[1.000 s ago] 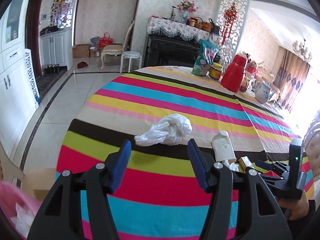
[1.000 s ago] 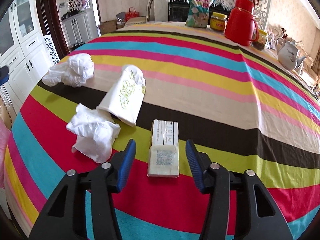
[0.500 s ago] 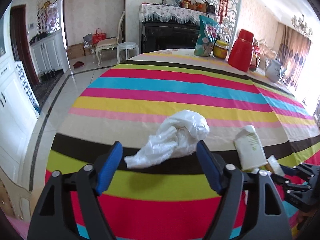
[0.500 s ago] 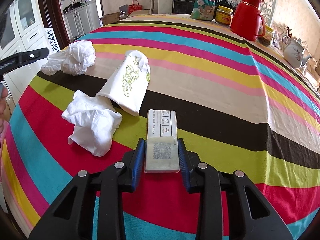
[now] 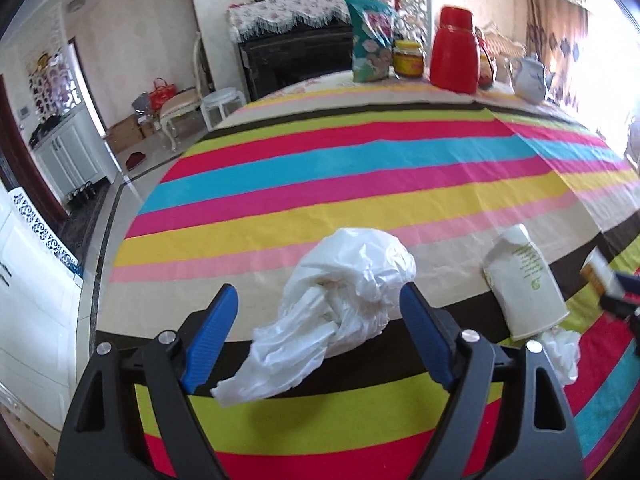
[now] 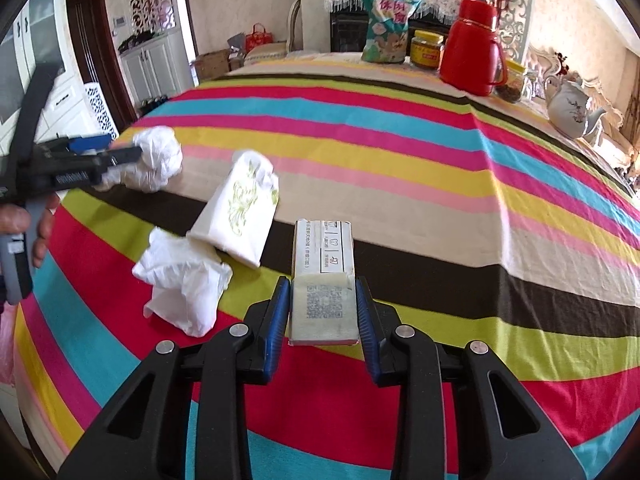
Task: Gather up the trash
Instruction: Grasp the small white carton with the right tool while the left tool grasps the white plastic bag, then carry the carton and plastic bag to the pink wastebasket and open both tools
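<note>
Striped cloth [image 6: 400,168] in red, blue, pink, yellow and brown covers the big counter; white cabinets and a dark doorway sit behind on the left. Far edge of the counter: red thermos [image 6: 474,54], snack bag [image 6: 386,24], yellow-lid jar [image 6: 427,48], white teapot [image 6: 570,110]. Trash lies on the near part. Crumpled white plastic bag [image 5: 340,312] sits on the beige and brown stripes, between the fingers of the left gripper [image 5: 318,336], whose jaws are opening wide, pads clear of the bag on both sides. Paper cup [image 6: 240,212] with a green print lies on its side between that bag and the small box, its mouth touching a crumpled white tissue [image 6: 184,284]. Right gripper [image 6: 323,312] has its fingers pressed on both long sides of the small box [image 6: 323,280], gripping the near end with the printed code; the far end reaches over the brown stripe. A hand [image 6: 24,224] holds the left gripper's handle at the left edge of the right wrist view.
</note>
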